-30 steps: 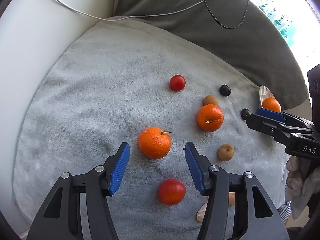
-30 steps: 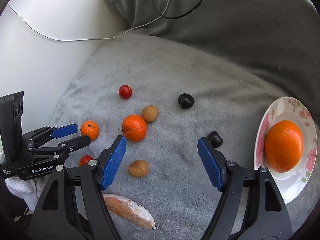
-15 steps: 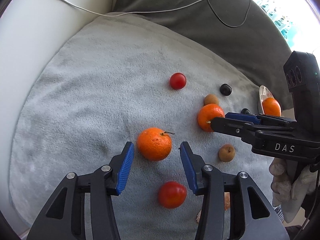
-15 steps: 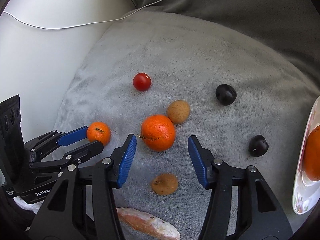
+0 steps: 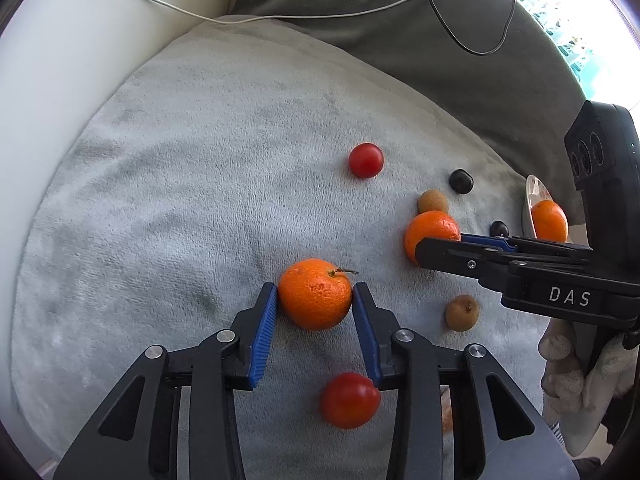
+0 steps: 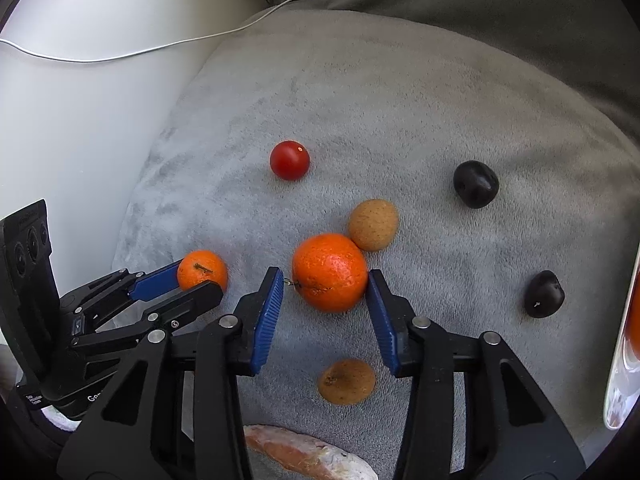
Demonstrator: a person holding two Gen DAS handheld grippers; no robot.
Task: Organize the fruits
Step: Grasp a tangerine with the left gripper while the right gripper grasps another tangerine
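Two mandarins lie on a grey towel [image 5: 180,200]. The stemmed mandarin [image 5: 315,294] sits between the blue pads of my left gripper [image 5: 315,297], whose jaws are closing, with both pads touching its sides. In the right wrist view the left gripper [image 6: 200,280] holds this mandarin [image 6: 202,270] at the left. The larger mandarin [image 6: 329,272] lies between the pads of my right gripper [image 6: 325,280]. Its jaws are closing too: the right pad meets the peel and a thin gap remains at the left pad. From the left wrist view, the right gripper [image 5: 440,242] straddles that mandarin [image 5: 430,228].
Two red tomatoes [image 6: 289,160] [image 5: 349,400], two dark plums [image 6: 476,184] [image 6: 544,294] and two brown fruits [image 6: 373,224] [image 6: 346,381] are scattered on the towel. A floral plate [image 5: 529,200] holding an orange [image 5: 549,221] stands at the right. A pale orange wrapped item [image 6: 308,458] lies near the front edge. Cables [image 5: 472,32] cross behind.
Both grippers narrowed their jaws around a mandarin each. The right gripper moved left and down from the plate side onto the larger mandarin. The left gripper stayed in place while its pads came onto the stemmed mandarin.
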